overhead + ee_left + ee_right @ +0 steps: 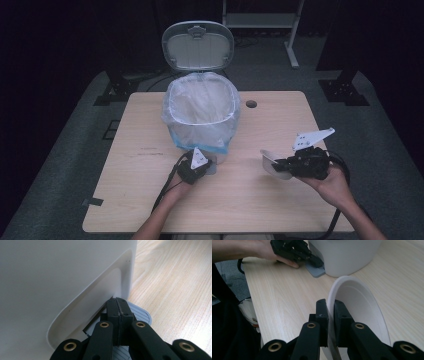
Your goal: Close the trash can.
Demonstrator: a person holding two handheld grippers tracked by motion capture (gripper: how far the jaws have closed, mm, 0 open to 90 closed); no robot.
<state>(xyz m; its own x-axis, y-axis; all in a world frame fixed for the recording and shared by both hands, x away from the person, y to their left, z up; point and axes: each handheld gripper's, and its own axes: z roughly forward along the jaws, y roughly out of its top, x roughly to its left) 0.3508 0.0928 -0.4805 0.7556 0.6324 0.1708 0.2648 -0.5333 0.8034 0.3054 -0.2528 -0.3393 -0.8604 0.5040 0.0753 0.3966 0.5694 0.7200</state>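
Beside the bin [200, 112], closed left jaws press its pedal [140, 313], lid open for the bowl [359, 315] pinched in right jaws.

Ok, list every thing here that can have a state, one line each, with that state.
Bin lid: open, standing upright behind the bin.
Bin: lined with a clear bag, nothing visible inside it.
Grey pedal: left tongs resting on it.
Left tongs: shut, tips on the pedal.
Right tongs: shut on the white bowl's rim.
White bowl: held tilted on edge.
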